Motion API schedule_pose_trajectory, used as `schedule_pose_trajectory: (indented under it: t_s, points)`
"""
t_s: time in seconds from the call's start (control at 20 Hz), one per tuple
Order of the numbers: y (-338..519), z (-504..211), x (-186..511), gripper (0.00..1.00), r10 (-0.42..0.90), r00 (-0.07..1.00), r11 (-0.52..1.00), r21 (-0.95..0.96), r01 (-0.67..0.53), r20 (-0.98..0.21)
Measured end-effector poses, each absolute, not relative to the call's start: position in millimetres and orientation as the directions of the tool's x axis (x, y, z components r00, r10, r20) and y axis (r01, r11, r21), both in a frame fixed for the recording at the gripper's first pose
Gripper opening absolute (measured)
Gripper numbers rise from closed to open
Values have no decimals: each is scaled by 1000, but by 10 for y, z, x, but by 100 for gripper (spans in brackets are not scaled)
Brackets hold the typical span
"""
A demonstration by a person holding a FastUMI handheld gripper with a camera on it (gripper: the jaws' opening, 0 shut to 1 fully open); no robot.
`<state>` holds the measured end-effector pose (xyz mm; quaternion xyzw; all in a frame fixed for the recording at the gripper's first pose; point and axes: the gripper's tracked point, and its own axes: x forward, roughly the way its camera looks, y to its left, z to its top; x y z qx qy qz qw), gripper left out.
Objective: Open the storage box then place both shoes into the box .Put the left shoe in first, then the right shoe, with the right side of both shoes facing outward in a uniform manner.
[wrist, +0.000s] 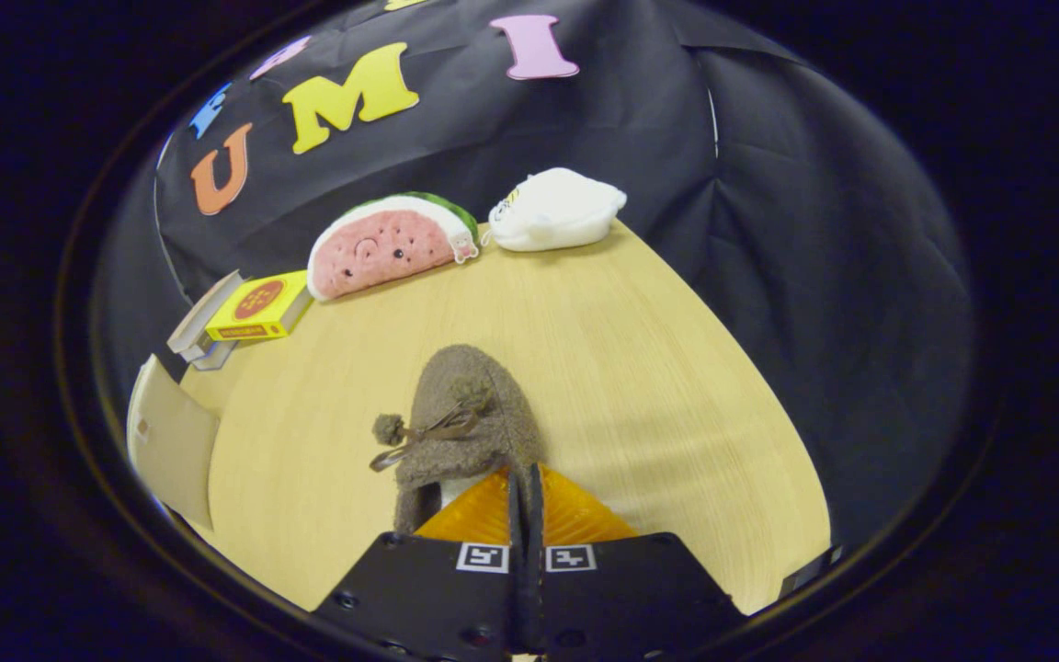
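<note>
Jaws (524,501) of the gripper stand nearly together, their orange fingers (474,519) meeting in a thin dark seam with the edge of a shoe (465,414) pinched in it. Both fingers press on the rim at the rear of the shoe, so the grip is narrow and holds the shoe by its collar.

That shoe is a brown, fuzzy slipper with a rounded toe, and it points away from the fingers across the table (640,368). A small bow with two pompoms (389,428) sits on its upper, one pompom hanging off to the left side. A pale lining shows just at the opening, next to the left finger. Whether the sole touches the table or hangs just above it cannot be told.

Beyond the shoe the light wooden table stretches to the booth's black cloth wall. At its far edge lies a plush watermelon slice (387,244), pink with a green rind, and just beside it on the right a white soft pouch (555,210). The two are near each other but seem not to touch. Left of the watermelon sits a yellow box (258,306), resting against a grey flat thing (201,331) partly under it.

Nearer, off to the left of the shoe, a pale beige panel (171,441) stands at the table's edge, tilted; what it belongs to cannot be told.
</note>
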<state>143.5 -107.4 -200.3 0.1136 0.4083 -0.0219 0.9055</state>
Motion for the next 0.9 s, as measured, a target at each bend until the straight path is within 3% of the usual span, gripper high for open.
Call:
schedule_pose_trajectory:
  t_s: [0.4,0.9]
  points:
    - [-228,-1326,1289,0,130,706,962,262,81,-696]
    - [1964,-226,1240,0,294,749,938,332,-104,-594]
